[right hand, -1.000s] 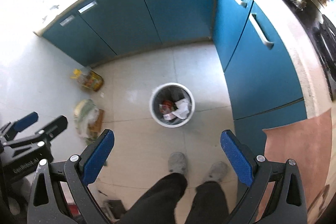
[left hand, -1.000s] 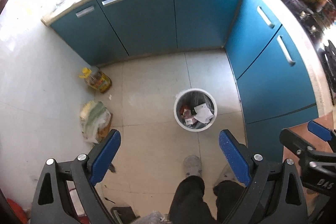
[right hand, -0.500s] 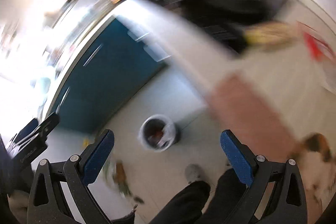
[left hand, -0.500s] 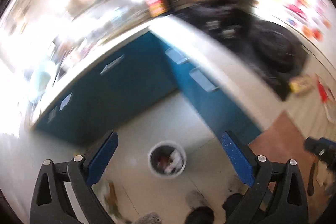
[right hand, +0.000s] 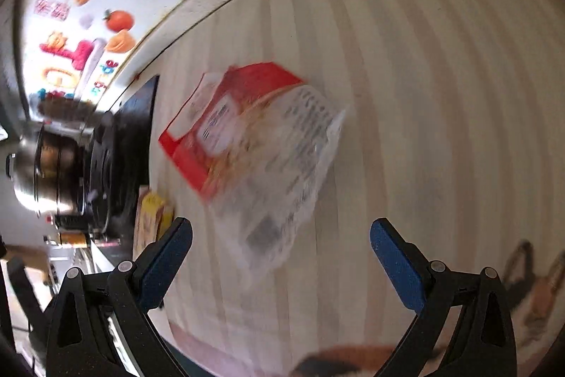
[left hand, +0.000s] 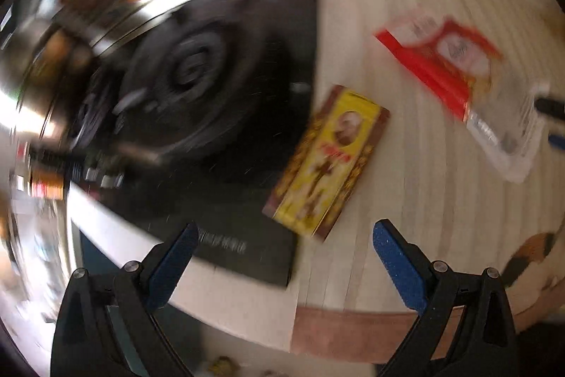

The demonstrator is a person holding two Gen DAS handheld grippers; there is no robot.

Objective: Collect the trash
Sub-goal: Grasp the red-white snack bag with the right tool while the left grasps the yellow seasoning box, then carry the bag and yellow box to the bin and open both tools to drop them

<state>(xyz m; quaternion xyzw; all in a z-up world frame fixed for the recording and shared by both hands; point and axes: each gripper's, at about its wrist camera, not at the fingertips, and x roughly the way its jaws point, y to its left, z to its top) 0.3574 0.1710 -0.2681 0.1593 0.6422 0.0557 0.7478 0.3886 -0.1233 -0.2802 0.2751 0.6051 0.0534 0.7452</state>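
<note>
We look down on a pale striped countertop [left hand: 406, 165], the biggest surface in both views, with a white wall behind it carrying colourful fruit stickers [right hand: 118, 20]. Both pictures are smeared with motion blur, so fine print is unreadable.

On the counter's left part sits a black cooktop [left hand: 219, 101] with a round dark burner; a steel pot [right hand: 39, 172] stands on it, at the edge of the right wrist view.

The trash lies flat on the counter, where we judge it was left after use. The larger piece is a red and clear plastic wrapper [right hand: 254, 161], directly ahead of our right gripper [right hand: 280, 244], whose blue-padded fingers are spread wide and hold nothing. It seems aimed there to pick this piece first.

The smaller piece is a yellow and brown packet [left hand: 326, 159], resting partly over the cooktop's right edge. Our left gripper [left hand: 280, 248] is just in front of it, likewise spread apart and empty.

No bin is in view here.
</note>
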